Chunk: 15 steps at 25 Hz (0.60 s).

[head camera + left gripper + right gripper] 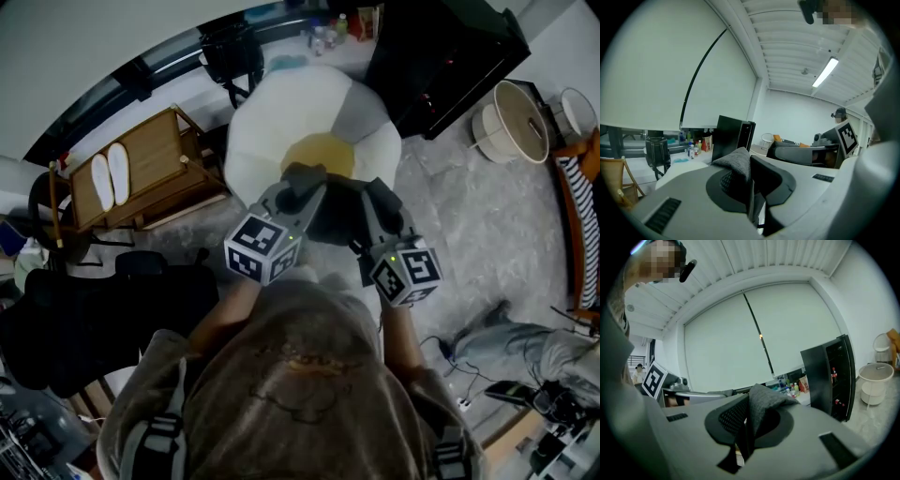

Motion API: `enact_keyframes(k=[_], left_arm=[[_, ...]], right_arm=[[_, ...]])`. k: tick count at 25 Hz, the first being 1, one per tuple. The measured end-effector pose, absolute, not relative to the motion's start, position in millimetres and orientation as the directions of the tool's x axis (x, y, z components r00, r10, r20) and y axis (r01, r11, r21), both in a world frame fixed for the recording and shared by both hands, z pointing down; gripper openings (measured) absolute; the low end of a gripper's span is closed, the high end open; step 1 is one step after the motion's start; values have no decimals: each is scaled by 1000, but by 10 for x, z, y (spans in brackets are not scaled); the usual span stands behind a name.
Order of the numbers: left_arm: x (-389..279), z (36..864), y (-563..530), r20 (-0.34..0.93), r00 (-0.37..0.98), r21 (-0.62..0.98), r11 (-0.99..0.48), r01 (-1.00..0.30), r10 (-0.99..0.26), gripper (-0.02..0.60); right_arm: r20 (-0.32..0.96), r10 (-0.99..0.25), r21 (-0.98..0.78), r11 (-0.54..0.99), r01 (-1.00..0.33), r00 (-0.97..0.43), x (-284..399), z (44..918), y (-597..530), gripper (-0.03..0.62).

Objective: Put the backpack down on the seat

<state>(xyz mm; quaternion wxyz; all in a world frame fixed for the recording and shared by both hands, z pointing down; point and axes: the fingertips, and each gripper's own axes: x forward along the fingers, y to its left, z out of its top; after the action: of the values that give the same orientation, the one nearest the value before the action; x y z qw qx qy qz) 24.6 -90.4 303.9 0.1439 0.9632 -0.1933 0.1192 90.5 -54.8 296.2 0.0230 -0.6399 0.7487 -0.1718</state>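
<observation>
The person wore a brownish-grey T-shirt (291, 375) with a faint darker print and short sleeves. Grey webbing straps (161, 439) with dark buckles ran over both shoulders. The left hand-held gripper (302, 180) and the right hand-held gripper (379, 193) had smooth pale grey shells (each showed a tiny green light). Both had dark, mesh-textured inner pads and carried a marker cube (262, 247) patterned in black and white squares.
</observation>
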Motion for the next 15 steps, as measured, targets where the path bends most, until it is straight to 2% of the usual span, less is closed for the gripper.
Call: enact_keyframes(k=[15], left_arm=[[708,3104,-1740,305,875,224,-864,-451,-377,31]], right_arm=[[212,-953,-290,152,-945,-218,1377,3040,-1434,29]])
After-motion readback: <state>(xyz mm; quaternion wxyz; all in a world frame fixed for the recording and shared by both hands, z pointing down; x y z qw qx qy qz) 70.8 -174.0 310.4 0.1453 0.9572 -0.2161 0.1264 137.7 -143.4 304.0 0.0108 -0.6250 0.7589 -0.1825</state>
